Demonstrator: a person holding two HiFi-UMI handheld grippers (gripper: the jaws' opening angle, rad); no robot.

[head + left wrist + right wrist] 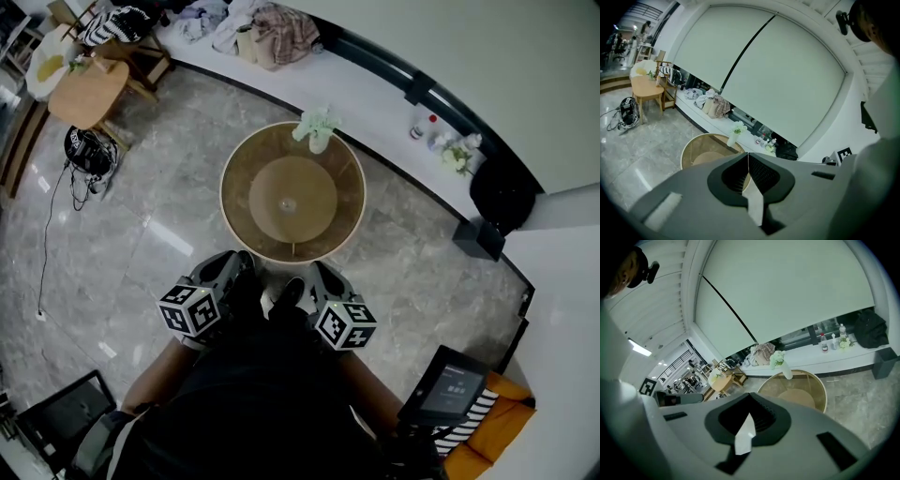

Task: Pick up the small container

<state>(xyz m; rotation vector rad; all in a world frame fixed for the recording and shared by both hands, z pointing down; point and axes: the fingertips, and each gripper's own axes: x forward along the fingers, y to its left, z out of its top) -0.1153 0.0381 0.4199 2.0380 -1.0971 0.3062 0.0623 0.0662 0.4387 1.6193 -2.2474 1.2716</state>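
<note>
Standing at the far rim of the round glass tabletop (246, 157), the small container (318, 131) with pale flowers is well ahead of the left claw (242, 264) and right claw (317, 272). Both claws are closed and empty, at the near edge. Grey marble floor (141, 225) lies around, with a white ledge (375, 89) beyond.

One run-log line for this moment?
left gripper: shut, empty | right gripper: shut, empty | round table: ahead, vase on far edge | nothing picked up yet
</note>
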